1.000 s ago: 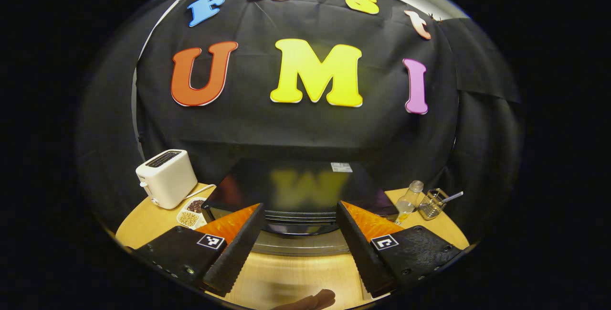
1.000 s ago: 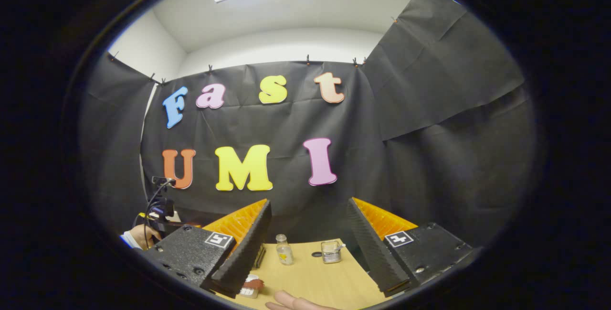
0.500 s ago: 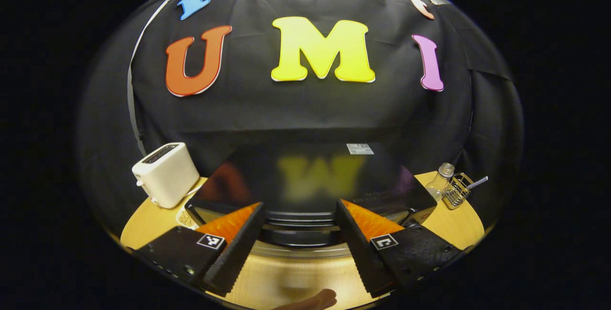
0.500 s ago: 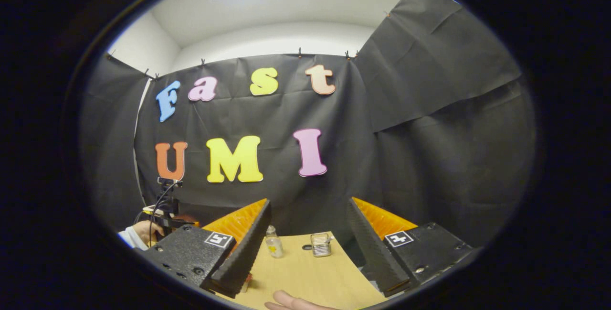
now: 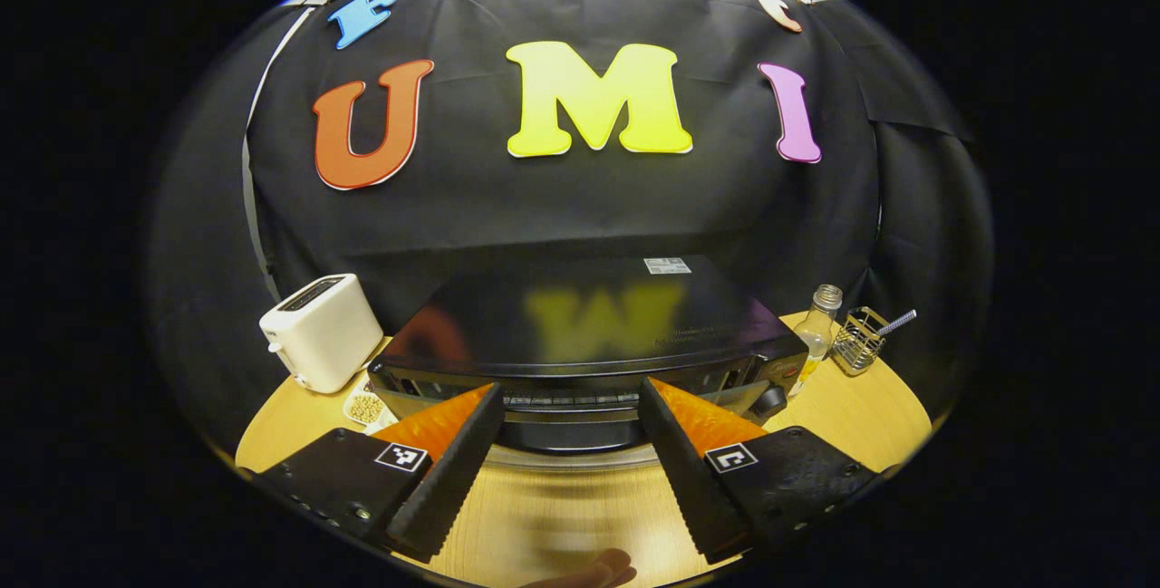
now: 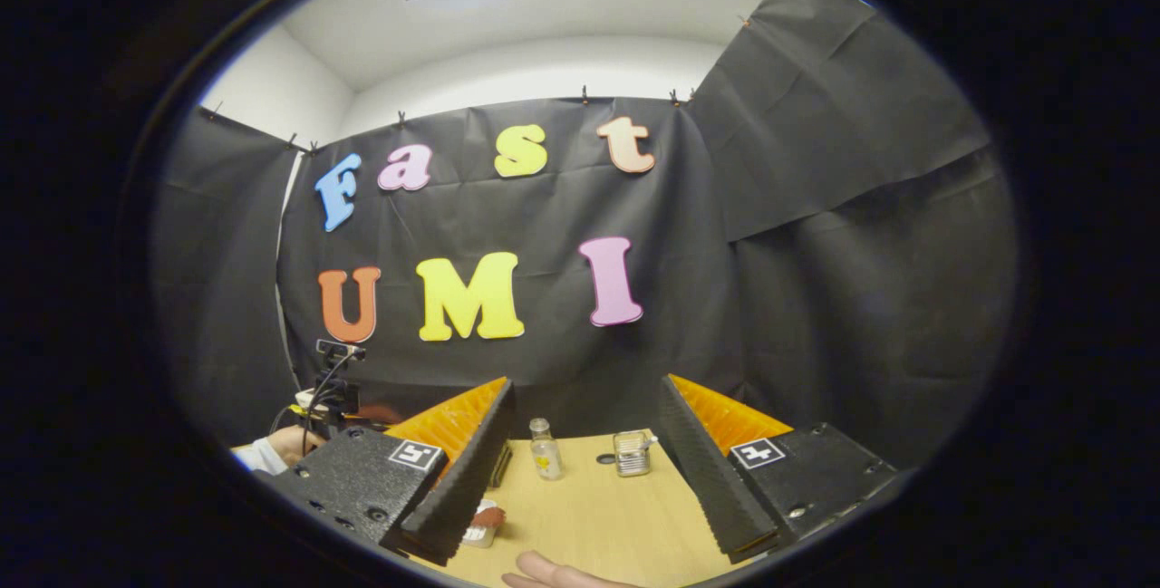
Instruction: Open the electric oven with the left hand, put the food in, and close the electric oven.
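The black electric oven [image 5: 589,325] stands on the wooden table [image 5: 562,515], straight ahead in the left gripper view. Its vented front strip and a knob [image 5: 770,400] show, and its dark handle bar [image 5: 571,432] runs across between my fingers. My left gripper [image 5: 569,387] is open just in front of that handle, with nothing between its fingers. My right gripper [image 6: 587,384] is open over the table's right part and holds nothing. A small white dish of red-brown food [image 6: 485,523] lies by its left finger.
A white toaster [image 5: 322,330] and a dish of beans [image 5: 367,407] sit left of the oven. A small bottle [image 5: 816,330] and a wire holder [image 5: 859,339] stand to its right. A hand [image 6: 290,443] holding the left gripper shows in the right gripper view.
The left gripper has closed in on the oven and lowered its view, so the front strip and knob now show. The right gripper drifted slightly. Both stayed open.
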Demonstrator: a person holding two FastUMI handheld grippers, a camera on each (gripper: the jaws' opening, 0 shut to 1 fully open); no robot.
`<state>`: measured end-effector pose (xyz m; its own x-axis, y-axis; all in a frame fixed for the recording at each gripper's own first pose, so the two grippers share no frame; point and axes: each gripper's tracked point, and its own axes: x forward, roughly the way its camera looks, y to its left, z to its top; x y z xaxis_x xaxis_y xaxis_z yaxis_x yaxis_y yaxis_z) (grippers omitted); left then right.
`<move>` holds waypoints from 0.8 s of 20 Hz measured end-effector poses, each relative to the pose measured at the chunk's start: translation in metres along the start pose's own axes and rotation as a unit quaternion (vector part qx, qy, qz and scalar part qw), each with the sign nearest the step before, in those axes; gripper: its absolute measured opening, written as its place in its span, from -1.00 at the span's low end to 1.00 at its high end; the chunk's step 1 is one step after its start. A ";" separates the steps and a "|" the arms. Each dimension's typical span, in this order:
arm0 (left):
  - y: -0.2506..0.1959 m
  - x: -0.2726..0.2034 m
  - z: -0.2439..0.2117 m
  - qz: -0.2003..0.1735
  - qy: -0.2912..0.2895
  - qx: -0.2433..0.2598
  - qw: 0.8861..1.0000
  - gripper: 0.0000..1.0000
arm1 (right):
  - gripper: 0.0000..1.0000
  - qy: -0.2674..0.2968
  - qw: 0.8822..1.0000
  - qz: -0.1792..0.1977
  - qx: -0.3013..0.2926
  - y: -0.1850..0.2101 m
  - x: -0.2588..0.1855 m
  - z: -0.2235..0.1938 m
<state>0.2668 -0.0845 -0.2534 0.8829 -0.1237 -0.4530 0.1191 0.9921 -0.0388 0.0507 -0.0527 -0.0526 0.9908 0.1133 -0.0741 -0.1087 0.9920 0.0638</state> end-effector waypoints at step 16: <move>-0.009 -0.064 -0.084 -0.006 0.012 -0.005 1.000 0.87 | 0.93 -0.016 0.999 0.015 -0.034 0.033 -0.031 0.024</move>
<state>0.1714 -0.0837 -0.2989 0.8698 -0.1355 -0.4744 0.1249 0.9907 -0.0538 0.0185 -0.0249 -0.0248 0.9889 0.1423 -0.0421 -0.1426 0.9898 -0.0032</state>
